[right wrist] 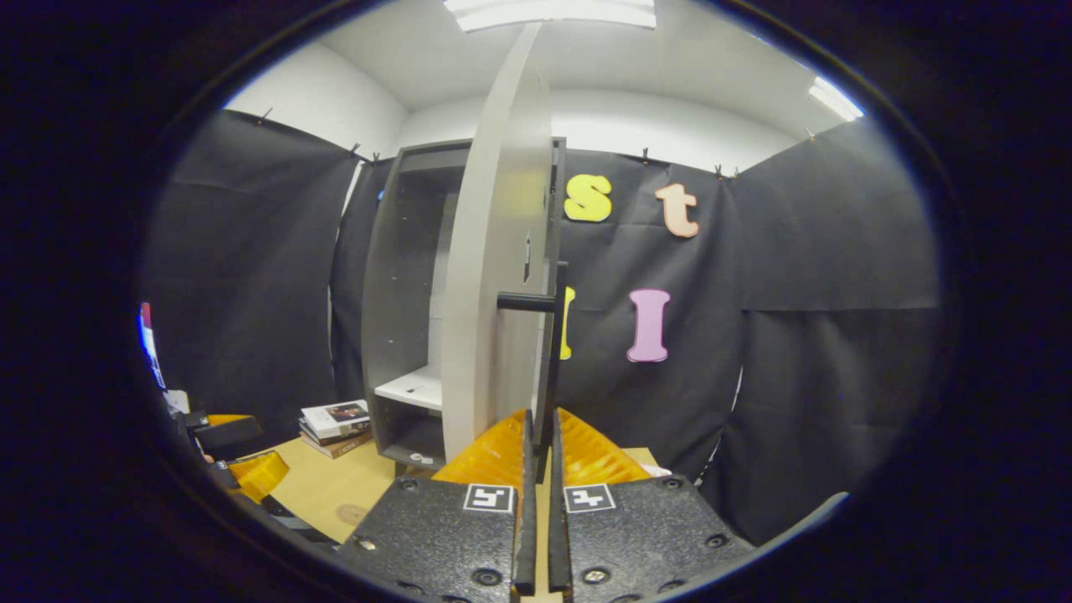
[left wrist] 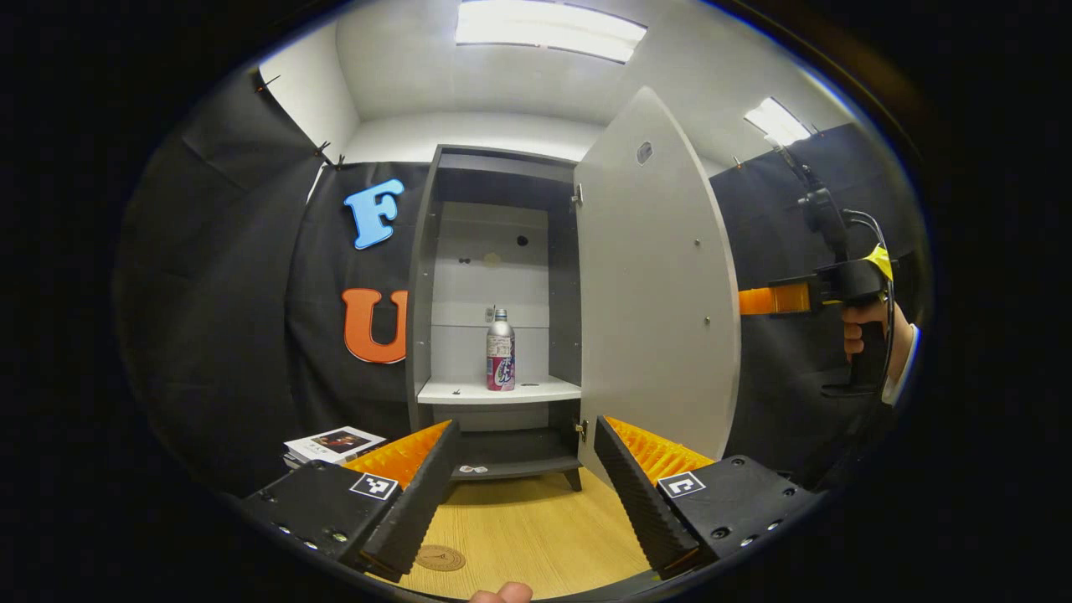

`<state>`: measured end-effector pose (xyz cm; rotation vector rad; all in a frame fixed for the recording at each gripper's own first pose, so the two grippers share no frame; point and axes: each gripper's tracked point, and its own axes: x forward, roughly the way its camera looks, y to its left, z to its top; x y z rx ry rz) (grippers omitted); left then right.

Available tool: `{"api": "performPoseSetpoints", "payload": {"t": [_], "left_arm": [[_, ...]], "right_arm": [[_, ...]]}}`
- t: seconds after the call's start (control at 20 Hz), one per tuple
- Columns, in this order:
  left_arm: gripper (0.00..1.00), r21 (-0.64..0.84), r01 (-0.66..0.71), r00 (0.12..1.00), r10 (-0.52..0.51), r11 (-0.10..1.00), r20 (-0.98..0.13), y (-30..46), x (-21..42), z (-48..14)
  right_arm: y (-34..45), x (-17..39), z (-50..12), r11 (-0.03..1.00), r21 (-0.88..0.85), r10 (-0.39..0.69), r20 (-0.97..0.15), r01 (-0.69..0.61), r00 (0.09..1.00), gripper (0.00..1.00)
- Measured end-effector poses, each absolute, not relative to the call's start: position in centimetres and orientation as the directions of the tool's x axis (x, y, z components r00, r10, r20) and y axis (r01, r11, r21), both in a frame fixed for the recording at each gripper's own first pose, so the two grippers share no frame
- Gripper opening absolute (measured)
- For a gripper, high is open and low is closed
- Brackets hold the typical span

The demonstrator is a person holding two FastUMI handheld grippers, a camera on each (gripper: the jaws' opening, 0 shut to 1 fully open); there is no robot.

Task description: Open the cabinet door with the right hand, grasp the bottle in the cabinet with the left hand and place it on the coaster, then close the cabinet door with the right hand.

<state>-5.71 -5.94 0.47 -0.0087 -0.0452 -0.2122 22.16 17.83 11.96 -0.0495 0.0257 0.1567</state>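
Wooden tabletop [left wrist: 536, 528] is showing smooth grain; cylindrical bottle [left wrist: 501, 350] is standing on cabinet's flat white shelf [left wrist: 469, 390]. My left gripper [left wrist: 523, 494] is gaping, ridged fingers [left wrist: 419, 494] apart. Right gripper [right wrist: 538, 494] is pinching the slim bar handle [right wrist: 553, 352] of the flat grey cabinet door [right wrist: 490, 301].

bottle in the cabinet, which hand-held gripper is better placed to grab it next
Left. The left hand-held gripper is open and faces the bottle, which stands upright on the shelf with the cabinet door swung open. The right hand-held gripper is shut on the door handle.
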Motion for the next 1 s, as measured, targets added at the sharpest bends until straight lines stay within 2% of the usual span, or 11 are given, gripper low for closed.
{"api": "performPoseSetpoints", "payload": {"t": [0.15,0.35,0.45,0.55,0.65,0.8,0.85,0.9,0.95,1.0], "left_arm": [[0.97,-0.012,0.216,0.975,-0.215,0.976,0.048,-6.3,-5.5,0.5],[0.96,-0.014,0.202,0.979,-0.202,0.979,0.042,-6.0,-5.4,0.4],[0.96,-0.015,0.19,0.981,-0.19,0.982,0.038,-5.5,-5.2,0.3],[1.0,-0.014,0.175,0.984,-0.174,0.984,0.036,-5.1,-4.8,0.0],[0.96,-0.018,0.158,0.987,-0.157,0.987,0.037,-4.7,-4.6,0.0],[0.96,-0.027,0.14,0.99,-0.139,0.99,0.033,-4.2,-3.9,-0.3],[0.96,-0.031,0.139,0.99,-0.138,0.99,0.026,-4.1,-3.6,-0.4],[0.96,-0.038,0.139,0.99,-0.138,0.99,0.018,-4.1,-3.2,-0.5],[0.96,-0.047,0.141,0.99,-0.14,0.989,0.013,-4.0,-2.8,-0.5],[0.96,-0.053,0.142,0.99,-0.142,0.988,0.01,-4.0,-2.4,-0.5]], "right_arm": [[17.7,22.5,12.0,0.982,0.008,0.187,-0.021,-0.187,0.982,0.06],[17.1,23.0,12.1,0.984,-0.038,0.173,0.003,-0.172,0.985,0.05],[17.3,22.9,12.0,0.982,-0.003,0.187,0.001,-0.187,0.982,0.04],[17.0,22.2,12.0,0.98,0.022,0.197,0.002,-0.197,0.98,0.04],[16.3,21.4,11.8,0.98,0.023,0.195,0.013,-0.195,0.981,0.04],[14.6,20.6,11.2,0.988,-0.019,0.157,0.055,-0.156,0.986,0.04],[14.1,20.5,10.7,0.99,-0.028,0.141,0.054,-0.14,0.989,0.08],[13.9,20.4,10.4,0.991,-0.026,0.133,0.053,-0.132,0.99,0.22],[13.5,20.3,10.2,0.993,-0.02,0.116,0.057,-0.115,0.992,0.29],[12.8,20.5,10.0,0.995,-0.015,0.094,0.057,-0.094,0.994,0.33]]}}
